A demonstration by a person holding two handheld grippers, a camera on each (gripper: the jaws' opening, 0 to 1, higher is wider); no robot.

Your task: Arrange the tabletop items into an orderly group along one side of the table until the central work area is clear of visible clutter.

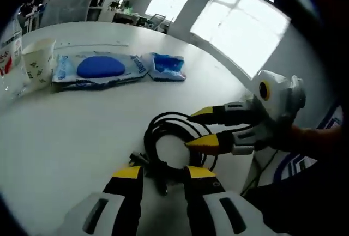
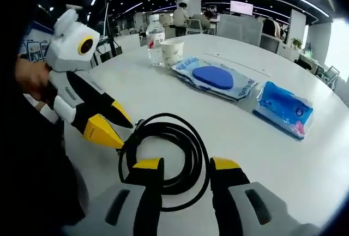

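Coiled black cable (image 2: 163, 157) lay near the worktop (image 1: 65, 132) edge, between both claws. Left claw (image 1: 161, 173) stood apart, straddling the cable's near side without clamping it; right claw (image 2: 186, 164) likewise apart over the coil.

Progress, as judged: early. Large wipes pack (image 2: 215, 79), small blue pack (image 2: 284, 108), paper cup (image 2: 172, 52) and water bottle (image 2: 155, 40) sat in a loose row further in; the cable was apart from them and ungrouped.

Right gripper view showed the bottle whole and seated people behind; left gripper view showed bright windows instead.
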